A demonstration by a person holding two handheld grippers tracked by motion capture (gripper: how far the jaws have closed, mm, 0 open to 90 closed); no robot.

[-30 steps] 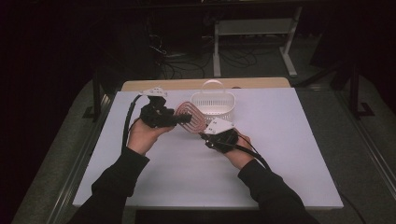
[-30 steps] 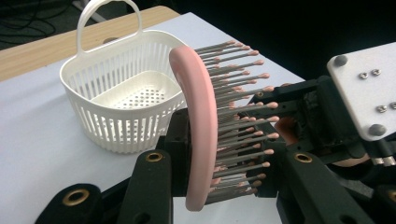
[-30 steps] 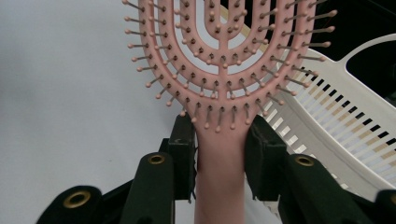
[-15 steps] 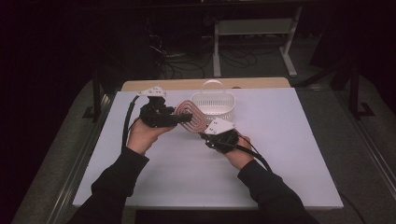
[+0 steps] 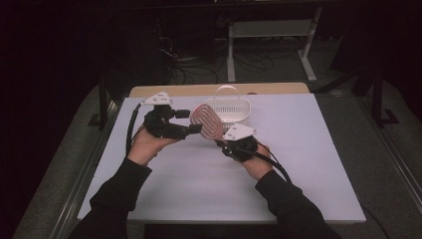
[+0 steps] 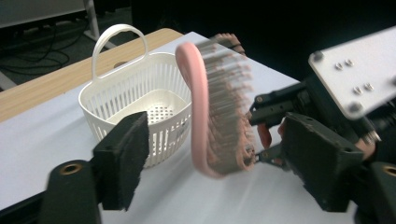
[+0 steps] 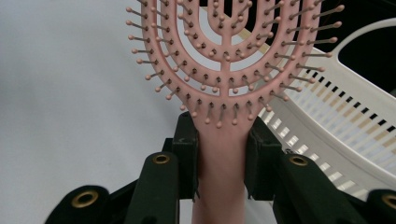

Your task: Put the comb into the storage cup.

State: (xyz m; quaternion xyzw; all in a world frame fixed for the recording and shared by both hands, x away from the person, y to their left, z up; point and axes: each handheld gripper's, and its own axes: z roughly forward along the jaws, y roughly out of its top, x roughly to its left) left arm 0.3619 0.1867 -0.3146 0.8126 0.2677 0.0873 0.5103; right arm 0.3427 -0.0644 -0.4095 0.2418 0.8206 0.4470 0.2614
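Handover of pink hairbrush from left gripper to right gripper, just in front of white basket.

Held above the counter, brush head up, bristles showing in the right gripper view; handle pinched firmly between the right gripper's pressed-in pads. Left gripper spread, jaws just been opening, brush head between them but clear of both pads. Step in hand, judged: release after the transfer. Next likely calls for drawing the left gripper back clear of the bristles, then swinging the brush over the basket rim before letting go.
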